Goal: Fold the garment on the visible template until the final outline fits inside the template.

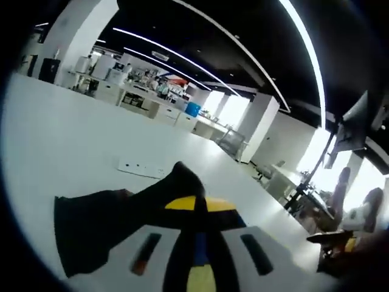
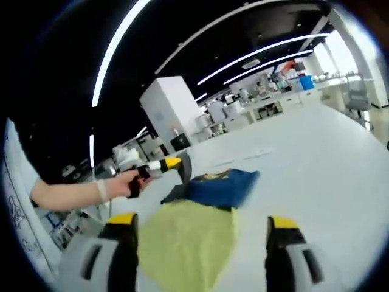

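Note:
A dark navy garment (image 1: 91, 228) lies on the white table (image 1: 67, 140), and one edge of it is lifted into a peak. My left gripper (image 1: 196, 204) is shut on that lifted fabric, its yellow tips pressed together around it. In the right gripper view the same garment (image 2: 222, 185) looks blue with a yellow print, resting on the far end of a yellow-green template sheet (image 2: 188, 243). The left gripper (image 2: 176, 165), held by a hand (image 2: 130, 180), pinches the garment's left edge. My right gripper (image 2: 200, 222) stands open above the template, its jaws wide apart with nothing between them.
A flat white strip (image 1: 140, 168) lies on the table beyond the garment. Desks and chairs (image 1: 340, 207) stand off the table's right edge. A person's forearm and sleeve (image 2: 36, 188) reach in from the left of the right gripper view.

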A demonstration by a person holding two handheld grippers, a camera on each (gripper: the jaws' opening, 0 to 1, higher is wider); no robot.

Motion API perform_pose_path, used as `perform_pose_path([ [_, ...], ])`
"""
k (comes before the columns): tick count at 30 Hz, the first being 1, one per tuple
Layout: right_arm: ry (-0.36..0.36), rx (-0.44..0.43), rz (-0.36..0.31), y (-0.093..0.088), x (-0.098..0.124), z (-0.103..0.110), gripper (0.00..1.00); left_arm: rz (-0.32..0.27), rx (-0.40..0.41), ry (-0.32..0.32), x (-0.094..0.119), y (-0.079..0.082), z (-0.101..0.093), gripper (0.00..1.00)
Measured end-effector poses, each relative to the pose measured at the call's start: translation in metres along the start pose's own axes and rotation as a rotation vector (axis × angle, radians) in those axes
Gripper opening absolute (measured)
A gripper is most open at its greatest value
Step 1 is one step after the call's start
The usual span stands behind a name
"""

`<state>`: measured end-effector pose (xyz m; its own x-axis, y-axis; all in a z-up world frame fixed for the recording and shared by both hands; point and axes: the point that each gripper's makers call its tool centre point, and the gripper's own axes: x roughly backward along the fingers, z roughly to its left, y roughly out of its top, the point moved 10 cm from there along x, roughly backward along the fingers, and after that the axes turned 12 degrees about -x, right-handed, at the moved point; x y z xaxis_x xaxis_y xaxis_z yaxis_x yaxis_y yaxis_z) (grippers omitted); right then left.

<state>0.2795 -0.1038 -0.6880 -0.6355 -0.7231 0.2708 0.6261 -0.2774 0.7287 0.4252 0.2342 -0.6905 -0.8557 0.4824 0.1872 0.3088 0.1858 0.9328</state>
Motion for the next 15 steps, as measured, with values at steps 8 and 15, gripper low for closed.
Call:
perform_pose_path([
  [8,-0.023,-0.041,0.000,-0.009,0.003,-0.011,0.86,0.021,0.001,-0.106,-0.032,-0.020,-0.037,0.00],
  [15,-0.039,-0.069,-0.006,-0.015,0.007,-0.015,0.86,0.085,-0.007,-0.193,-0.045,-0.046,-0.056,0.00],
])
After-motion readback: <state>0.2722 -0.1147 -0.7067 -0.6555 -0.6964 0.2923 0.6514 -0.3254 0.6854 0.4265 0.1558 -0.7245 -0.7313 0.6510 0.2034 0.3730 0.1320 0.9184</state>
